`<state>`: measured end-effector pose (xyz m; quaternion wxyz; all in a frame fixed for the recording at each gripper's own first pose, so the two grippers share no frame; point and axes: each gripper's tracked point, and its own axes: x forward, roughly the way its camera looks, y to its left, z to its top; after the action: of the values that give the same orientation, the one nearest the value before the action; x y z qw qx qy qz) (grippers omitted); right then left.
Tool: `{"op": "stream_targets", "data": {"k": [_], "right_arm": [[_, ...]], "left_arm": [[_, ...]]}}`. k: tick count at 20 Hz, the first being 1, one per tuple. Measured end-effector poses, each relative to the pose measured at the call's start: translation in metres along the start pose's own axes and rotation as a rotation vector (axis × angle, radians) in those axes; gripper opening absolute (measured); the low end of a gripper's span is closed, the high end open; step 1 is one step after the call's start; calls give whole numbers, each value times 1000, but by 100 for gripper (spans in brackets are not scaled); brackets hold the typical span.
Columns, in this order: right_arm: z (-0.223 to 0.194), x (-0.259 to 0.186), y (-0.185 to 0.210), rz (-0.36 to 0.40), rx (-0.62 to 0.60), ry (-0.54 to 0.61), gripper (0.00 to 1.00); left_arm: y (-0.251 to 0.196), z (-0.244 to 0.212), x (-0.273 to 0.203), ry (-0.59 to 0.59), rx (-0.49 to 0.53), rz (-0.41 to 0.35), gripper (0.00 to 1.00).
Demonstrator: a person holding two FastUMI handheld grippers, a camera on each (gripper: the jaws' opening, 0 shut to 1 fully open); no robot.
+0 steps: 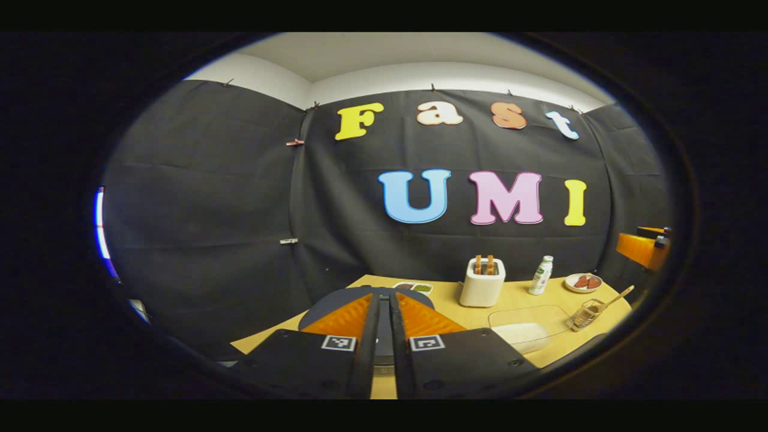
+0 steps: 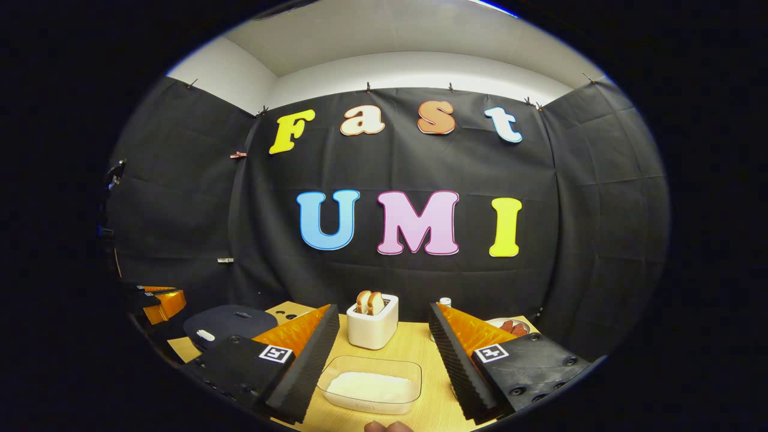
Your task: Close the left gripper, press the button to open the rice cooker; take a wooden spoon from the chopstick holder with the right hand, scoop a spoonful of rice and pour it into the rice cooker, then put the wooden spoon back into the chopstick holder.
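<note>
In the left gripper view my left gripper [image 1: 384,295] is shut with nothing held, hanging just in front of the dark-lidded rice cooker [image 1: 327,300]. The cooker [image 2: 231,324] lies at the table's left with its lid down and a pale button [image 2: 205,335] on top. My right gripper [image 2: 383,312] stands open and empty above the clear container of rice [image 2: 372,385]. That container [image 1: 528,330] sits left of a wire chopstick holder [image 1: 587,314], from which the wooden spoon [image 1: 618,296] sticks out. The right gripper [image 1: 645,247] shows at the far right, the left gripper [image 2: 157,301] at the far left.
A white toaster [image 1: 482,282] with bread slices stands at the back of the wooden table [image 1: 444,297]. Beside it are a small bottle [image 1: 541,275] and a plate [image 1: 583,282] of sliced sausage. A small dish [image 1: 414,288] lies behind the cooker. Black cloth walls enclose the table.
</note>
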<state>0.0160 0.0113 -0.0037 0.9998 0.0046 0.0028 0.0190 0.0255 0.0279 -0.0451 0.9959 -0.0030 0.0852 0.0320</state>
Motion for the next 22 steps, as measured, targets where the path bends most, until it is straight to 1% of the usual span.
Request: {"op": "stream_targets", "data": {"k": [1, 2, 3, 8, 9, 10, 11, 13, 15, 16, 20, 21, 22], "right_arm": [[0, 1, 1, 2, 0, -1, 94], [0, 2, 3, 5, 0, -1, 94], [0, 3, 5, 7, -2, -1, 94], [-1, 5, 11, 16, -5, 2, 94], [-1, 6, 11, 14, -6, 1, 94], [-2, 7, 12, 14, -7, 3, 94], [-3, 8, 12, 13, -6, 6, 94], [-7, 9, 13, 11, -6, 13, 94], [-6, 10, 11, 5, -8, 13, 94], [-7, 11, 10, 2, -7, 13, 94], [-8, 15, 7, -11, 0, 19, 94], [-8, 15, 7, -11, 1, 19, 94], [-9, 15, 7, -12, 0, 21, 94]], "left_arm": [[2, -3, 3, 12, -7, 3, 18], [4, -9, 3, 29, -13, 3, 14], [6, -13, 7, 45, -19, 2, 12], [18, -40, 29, 126, -52, -5, 5], [18, -46, 34, 145, -67, -14, 8], [20, -53, 37, 163, -78, -17, 8], [21, -61, 43, 182, -86, -21, 6], [27, -76, 50, 214, -64, -12, 7], [26, -80, 56, 232, -65, -19, 8], [27, -85, 56, 245, -69, -23, 6], [28, -100, 58, 276, -42, -38, 4], [28, -103, 58, 289, -43, -41, 6], [28, -109, 57, 306, -47, -46, 6]]}}
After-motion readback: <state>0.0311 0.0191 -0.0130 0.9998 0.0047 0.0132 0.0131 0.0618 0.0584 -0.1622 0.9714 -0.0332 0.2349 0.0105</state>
